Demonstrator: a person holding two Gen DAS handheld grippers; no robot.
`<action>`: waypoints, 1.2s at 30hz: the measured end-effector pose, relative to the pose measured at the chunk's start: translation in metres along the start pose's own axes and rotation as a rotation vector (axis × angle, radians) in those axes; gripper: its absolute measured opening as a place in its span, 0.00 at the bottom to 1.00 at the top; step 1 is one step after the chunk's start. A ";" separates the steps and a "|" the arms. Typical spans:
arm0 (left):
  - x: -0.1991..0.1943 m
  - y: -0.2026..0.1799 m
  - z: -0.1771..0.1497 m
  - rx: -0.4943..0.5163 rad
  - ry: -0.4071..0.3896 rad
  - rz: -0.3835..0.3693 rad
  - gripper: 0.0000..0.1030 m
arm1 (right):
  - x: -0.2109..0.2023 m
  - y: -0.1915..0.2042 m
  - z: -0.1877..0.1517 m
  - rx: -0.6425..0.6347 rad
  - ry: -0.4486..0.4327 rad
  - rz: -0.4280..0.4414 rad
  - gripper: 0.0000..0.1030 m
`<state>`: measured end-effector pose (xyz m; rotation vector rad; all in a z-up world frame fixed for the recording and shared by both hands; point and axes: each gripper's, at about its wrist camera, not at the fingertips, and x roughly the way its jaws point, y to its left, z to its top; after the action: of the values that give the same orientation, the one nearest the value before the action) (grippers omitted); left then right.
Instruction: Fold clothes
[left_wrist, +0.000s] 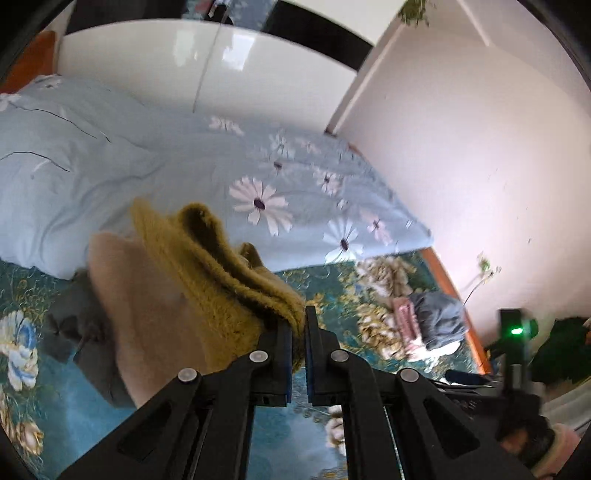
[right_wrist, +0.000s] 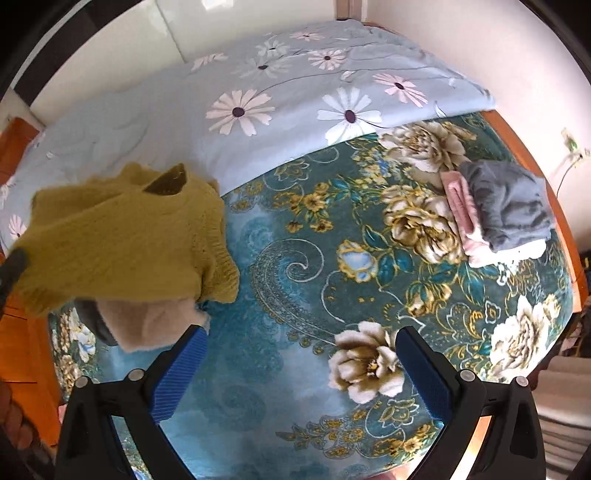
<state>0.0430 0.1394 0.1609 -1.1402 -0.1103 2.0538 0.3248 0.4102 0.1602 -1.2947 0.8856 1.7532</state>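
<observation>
A mustard-yellow knitted sweater (left_wrist: 207, 269) hangs from my left gripper (left_wrist: 298, 325), whose jaws are shut on its edge. It is lifted above the bed; it also shows in the right wrist view (right_wrist: 122, 240) at the left. Under it lies a beige garment (left_wrist: 147, 317), seen too in the right wrist view (right_wrist: 155, 321), on top of a dark grey one (left_wrist: 74, 332). My right gripper (right_wrist: 301, 339) is open and empty, low over the floral bedspread (right_wrist: 295, 266), its left finger close to the beige garment.
A folded pile, a grey garment (right_wrist: 506, 203) over pink and white ones (right_wrist: 458, 203), lies at the bed's right side. A pale blue daisy duvet (right_wrist: 277, 85) covers the far half of the bed. An orange wooden bed frame (right_wrist: 517, 147) and a white wall lie beyond.
</observation>
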 end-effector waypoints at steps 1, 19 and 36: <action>-0.014 -0.005 -0.001 0.009 -0.024 0.002 0.04 | -0.002 -0.006 -0.002 0.003 -0.002 0.009 1.00; -0.016 -0.190 -0.022 0.072 -0.067 -0.022 0.05 | -0.031 -0.175 0.022 0.084 -0.102 0.190 1.00; -0.045 -0.009 -0.202 -0.358 0.179 0.499 0.05 | 0.019 -0.172 0.032 -0.020 0.035 0.224 1.00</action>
<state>0.2148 0.0609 0.0752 -1.7042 -0.1174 2.4130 0.4587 0.5209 0.1344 -1.2830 1.0703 1.9193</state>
